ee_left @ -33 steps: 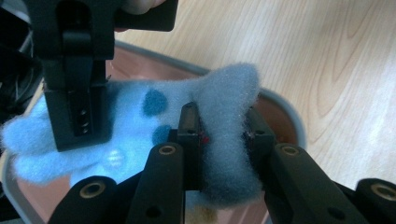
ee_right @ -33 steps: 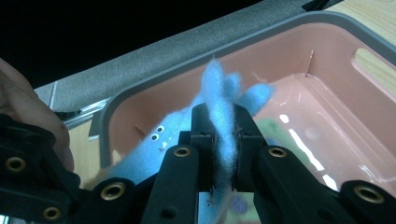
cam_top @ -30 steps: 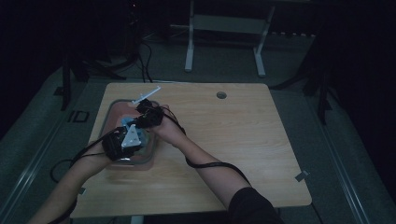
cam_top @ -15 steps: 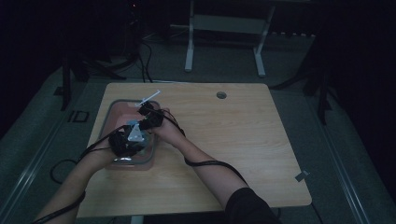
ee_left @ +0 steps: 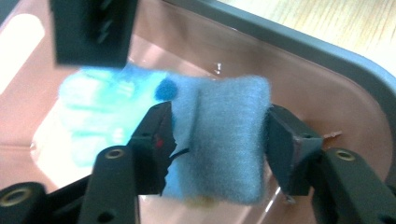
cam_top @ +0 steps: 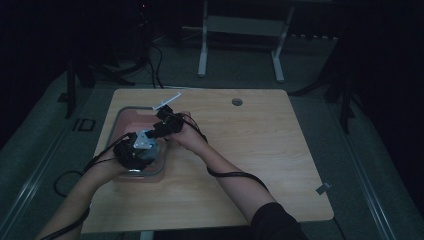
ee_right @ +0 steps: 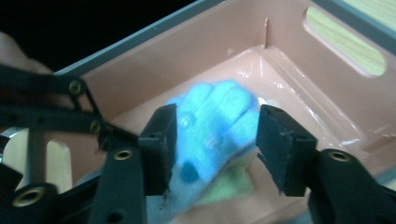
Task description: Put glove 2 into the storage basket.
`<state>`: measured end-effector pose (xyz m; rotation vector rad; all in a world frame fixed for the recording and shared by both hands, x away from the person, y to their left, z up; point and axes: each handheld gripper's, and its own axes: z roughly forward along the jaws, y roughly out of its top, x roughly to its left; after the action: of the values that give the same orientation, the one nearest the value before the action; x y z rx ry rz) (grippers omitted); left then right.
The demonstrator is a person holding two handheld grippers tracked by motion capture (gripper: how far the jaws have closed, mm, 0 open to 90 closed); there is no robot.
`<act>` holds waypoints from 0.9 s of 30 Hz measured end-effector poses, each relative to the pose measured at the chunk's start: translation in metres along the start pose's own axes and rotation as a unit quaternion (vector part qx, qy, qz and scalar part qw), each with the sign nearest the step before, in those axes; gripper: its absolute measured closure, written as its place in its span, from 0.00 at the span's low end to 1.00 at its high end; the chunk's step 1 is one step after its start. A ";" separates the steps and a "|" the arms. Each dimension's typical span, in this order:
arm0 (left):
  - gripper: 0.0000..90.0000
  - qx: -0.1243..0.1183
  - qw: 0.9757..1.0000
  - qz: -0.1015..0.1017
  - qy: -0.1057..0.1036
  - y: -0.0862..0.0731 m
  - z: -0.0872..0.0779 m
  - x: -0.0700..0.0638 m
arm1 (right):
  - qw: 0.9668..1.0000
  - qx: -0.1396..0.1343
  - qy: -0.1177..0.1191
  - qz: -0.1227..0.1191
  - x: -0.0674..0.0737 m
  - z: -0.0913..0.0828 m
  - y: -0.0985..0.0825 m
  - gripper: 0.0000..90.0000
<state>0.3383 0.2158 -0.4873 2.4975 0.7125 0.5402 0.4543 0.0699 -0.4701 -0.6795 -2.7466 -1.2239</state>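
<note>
Sitting inside the pink tub, a soft blue cloth is the thing both your grippers work on. In the left gripper view its fuzzy, paler fold fills the space between the two black jaws, reaching from one pad to the other; those jaws have just been opening, and whether the pads press on the fabric you cannot tell from this view. A brighter turquoise part of the cloth spreads away to the left across the tub's floor. In the right gripper view the same turquoise part bulges up between that gripper's jaws, which have also just been opening; a small gap shows on the right pad's side, so the grip looks loose, with the cloth between the jaws rather than pinched. A yellowish-green patch lies under the cloth there.

From the high view, your left gripper hangs over the near end of the tub, and your right gripper reaches in from the tub's right side, the two close together. The tub stands on the bench near its left edge, closer to the far left corner. Just beyond the tub, by the far edge, lies a thin white strip. A small round hole sits in the bench top near the far edge, well apart from the tub.
</note>
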 end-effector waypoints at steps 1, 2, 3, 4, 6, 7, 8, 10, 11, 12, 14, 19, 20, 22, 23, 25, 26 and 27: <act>0.47 0.000 1.000 0.000 0.000 0.000 0.000 0.000 | 1.000 0.000 0.000 0.000 0.000 0.000 0.000 0.51; 0.47 -0.015 1.000 -0.007 0.005 0.000 -0.005 -0.001 | 1.000 -0.002 -0.001 -0.002 0.000 -0.003 0.000 0.49; 0.43 -0.021 1.000 -0.013 0.006 0.000 -0.006 0.000 | 1.000 -0.009 -0.004 -0.005 0.001 -0.013 -0.002 0.43; 0.42 -0.025 1.000 -0.018 0.005 0.000 -0.008 0.000 | 1.000 -0.013 -0.003 -0.002 0.001 -0.017 -0.002 0.41; 0.35 -0.025 0.999 -0.023 0.011 0.002 -0.010 -0.002 | 1.000 -0.022 0.007 -0.001 0.001 -0.025 -0.004 0.33; 0.32 -0.025 0.999 -0.023 0.011 0.002 -0.010 -0.002 | 1.000 -0.022 0.007 -0.001 0.001 -0.025 -0.004 0.33; 0.32 -0.031 0.999 -0.030 0.017 0.003 -0.013 -0.003 | 1.000 -0.024 0.010 -0.005 0.002 -0.029 -0.005 0.31; 0.22 -0.037 0.998 -0.045 0.015 0.004 -0.015 -0.003 | 0.999 -0.031 0.019 -0.016 0.004 -0.037 -0.009 0.25; 0.18 -0.038 0.998 -0.054 0.008 0.006 -0.017 -0.004 | 0.999 -0.034 0.022 -0.022 0.005 -0.041 -0.011 0.23; 0.16 -0.045 0.997 -0.057 0.003 0.008 -0.019 -0.005 | 0.999 -0.040 0.024 -0.027 0.006 -0.045 -0.012 0.21; 0.16 -0.055 0.997 -0.060 -0.005 0.012 -0.022 -0.009 | 0.998 -0.049 0.019 -0.033 0.007 -0.052 -0.017 0.21; 0.14 -0.077 0.995 -0.052 -0.024 0.022 -0.027 -0.023 | 0.998 -0.050 0.021 -0.044 0.010 -0.064 -0.033 0.19; 0.14 -0.079 0.995 -0.052 -0.029 0.025 -0.027 -0.026 | 0.997 -0.048 0.016 -0.053 0.010 -0.065 -0.036 0.19; 0.14 -0.090 0.994 -0.051 -0.041 0.029 -0.027 -0.033 | 0.997 -0.042 0.012 -0.061 0.011 -0.069 -0.042 0.19; 0.14 -0.093 0.993 -0.052 -0.045 0.030 -0.027 -0.035 | 0.997 -0.037 0.011 -0.060 0.011 -0.070 -0.047 0.20; 0.14 -0.101 0.993 -0.046 -0.051 0.034 -0.025 -0.041 | 0.997 -0.037 0.013 -0.065 0.011 -0.072 -0.053 0.20; 0.14 -0.101 0.993 -0.046 -0.051 0.034 -0.025 -0.041 | 0.997 -0.037 0.013 -0.065 0.011 -0.072 -0.053 0.20; 0.14 -0.108 0.992 -0.040 -0.053 0.038 -0.024 -0.047 | 0.997 -0.035 0.013 -0.064 0.011 -0.073 -0.056 0.20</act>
<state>0.3041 0.1693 -0.4582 2.2675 0.6723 0.4267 0.4125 -0.0116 -0.4567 -0.4948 -2.7758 -1.3497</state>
